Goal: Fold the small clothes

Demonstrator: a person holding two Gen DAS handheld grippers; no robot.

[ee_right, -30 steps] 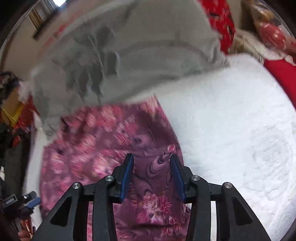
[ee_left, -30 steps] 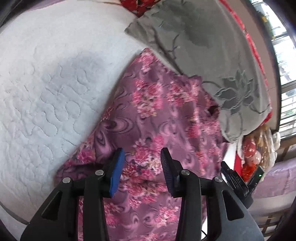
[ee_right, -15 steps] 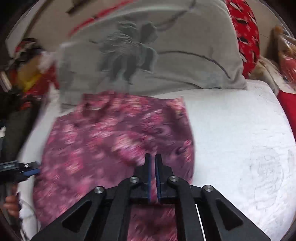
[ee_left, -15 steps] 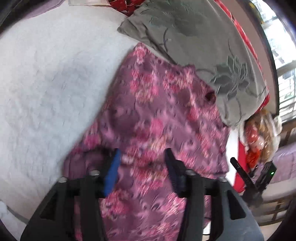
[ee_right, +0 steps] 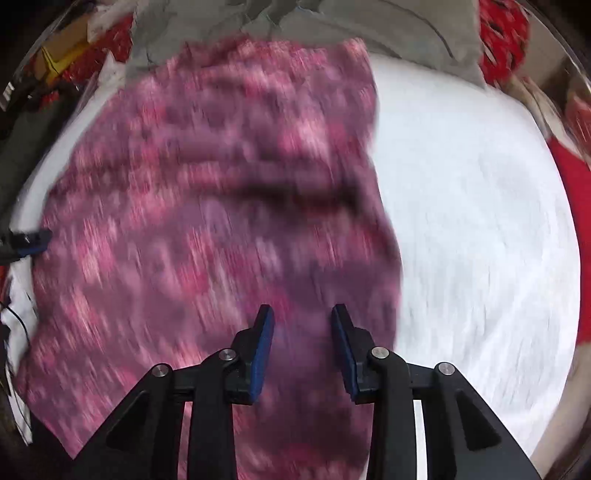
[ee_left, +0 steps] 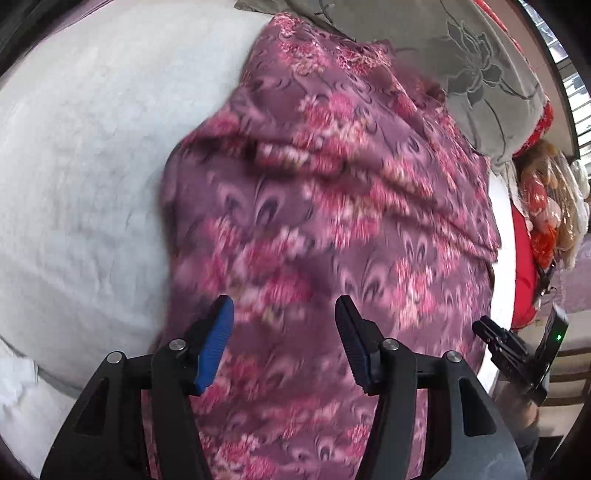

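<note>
A purple garment with pink flowers (ee_left: pixel 325 206) lies on the white quilted bed (ee_left: pixel 81 177), with a raised crease across its middle. My left gripper (ee_left: pixel 284 347) is open and empty above the garment's near part. In the right wrist view the same garment (ee_right: pixel 207 206) is blurred by motion. My right gripper (ee_right: pixel 303 350) is open and empty over the garment's near right part. The tip of the left gripper (ee_right: pixel 33 242) shows at the left edge of that view.
A grey pillow with a flower pattern (ee_left: pixel 472 70) lies at the garment's far edge, also in the right wrist view (ee_right: pixel 369 26). Red bedding (ee_left: pixel 524 266) and dolls in plastic (ee_left: pixel 554 206) are at the right. Red cloth (ee_right: pixel 569 177) borders the bed.
My right gripper was shut on the garment's edge half a second ago and is now open. Both grippers have pulled back toward the near side. A crease now crosses the garment.
</note>
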